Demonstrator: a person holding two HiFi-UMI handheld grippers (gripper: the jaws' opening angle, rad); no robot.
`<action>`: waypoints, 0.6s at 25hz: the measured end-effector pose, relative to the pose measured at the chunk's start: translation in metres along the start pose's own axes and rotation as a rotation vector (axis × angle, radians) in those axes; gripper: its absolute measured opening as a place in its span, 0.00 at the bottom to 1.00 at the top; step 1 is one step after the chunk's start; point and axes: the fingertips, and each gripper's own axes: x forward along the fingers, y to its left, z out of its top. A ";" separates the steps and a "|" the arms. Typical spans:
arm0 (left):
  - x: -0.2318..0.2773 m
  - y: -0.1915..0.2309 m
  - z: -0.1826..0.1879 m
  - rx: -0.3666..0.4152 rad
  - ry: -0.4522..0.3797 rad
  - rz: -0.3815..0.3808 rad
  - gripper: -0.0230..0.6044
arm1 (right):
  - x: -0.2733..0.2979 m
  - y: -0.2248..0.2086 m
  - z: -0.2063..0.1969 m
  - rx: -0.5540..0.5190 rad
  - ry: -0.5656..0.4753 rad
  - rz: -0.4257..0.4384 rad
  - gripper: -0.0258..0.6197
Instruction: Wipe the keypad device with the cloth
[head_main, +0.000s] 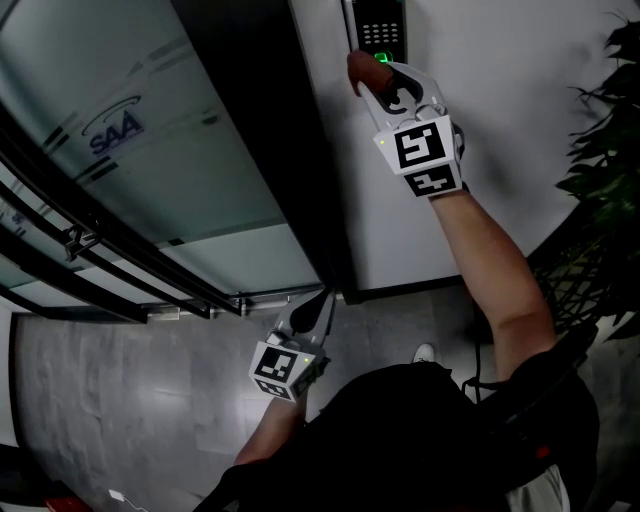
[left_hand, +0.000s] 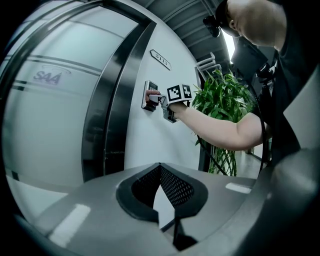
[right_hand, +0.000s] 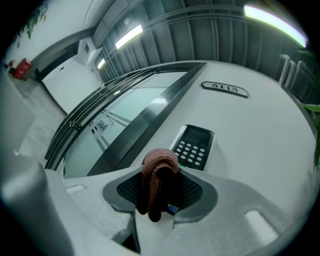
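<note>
down at the left, beside the glass door (head_main: 150, 150), my left gripper (head_main: 322, 303) hangs low near the floor, well apart from the work. its own view shows the jaws brought together at the tips with nothing between them. across on the white wall (head_main: 480, 120), my right gripper (head_main: 385, 85) is raised and clamped on the reddish-brown cloth (right_hand: 159, 182), a folded wad of which sticks out past the jaw tips. the keypad device (right_hand: 194, 146) lies just ahead of that wad and a little to its right. its long axis runs up the wall, keys nearest me and screen end farthest. from the head view the cloth sits at the device's lower end, by a green light (head_main: 380, 57); whether it presses on the face or only the lower edge i cannot tell. the right hand is the nearer one, and i judge the stroke should run up along the length, keys first, then screen. farther right stands a leafy plant (head_main: 605, 150), apart from the arm.
</note>
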 end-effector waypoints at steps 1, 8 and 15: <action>0.001 0.000 0.000 0.001 -0.001 -0.002 0.06 | -0.001 -0.002 -0.001 -0.003 0.001 -0.003 0.26; 0.006 -0.006 0.002 0.006 -0.002 -0.025 0.06 | -0.007 -0.018 -0.007 -0.018 0.016 -0.032 0.26; 0.007 -0.007 0.002 0.011 -0.002 -0.034 0.06 | -0.013 -0.028 -0.014 -0.020 0.028 -0.054 0.26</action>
